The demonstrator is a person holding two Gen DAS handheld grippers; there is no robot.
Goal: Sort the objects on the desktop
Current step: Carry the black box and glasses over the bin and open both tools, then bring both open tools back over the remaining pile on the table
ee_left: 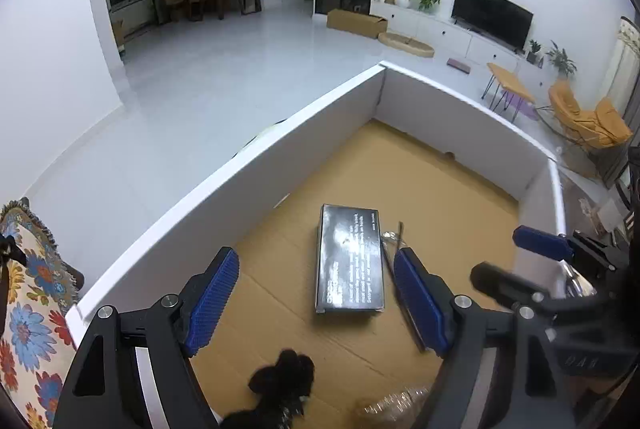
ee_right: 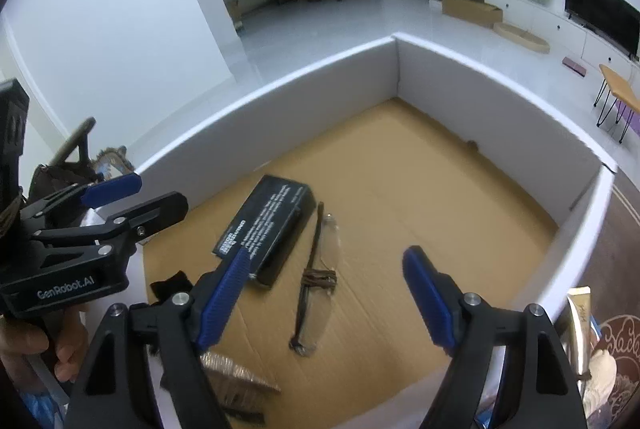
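A white-walled box (ee_left: 240,197) (ee_right: 280,117) with a brown cardboard floor holds the sorted items. A black printed carton (ee_left: 350,257) (ee_right: 268,229) lies flat in it. Beside the carton lie clear glasses (ee_right: 316,293) (ee_left: 390,237) with a brown band (ee_right: 318,277) wrapped round them. A black fuzzy item (ee_left: 280,377) (ee_right: 172,285) and a crinkly clear bag (ee_left: 396,405) (ee_right: 228,373) rest near the front wall. My left gripper (ee_left: 314,253) (ee_right: 160,191) hangs open over the carton. My right gripper (ee_right: 326,253) (ee_left: 496,253) hangs open over the glasses. Neither touches anything.
A floral cushion (ee_left: 28,309) sits left of the box. A person's hand (ee_right: 24,349) grips the left tool's handle. A cream tube (ee_right: 580,309) and a patterned surface (ee_right: 616,341) lie right of the box. White floor and living-room furniture lie beyond.
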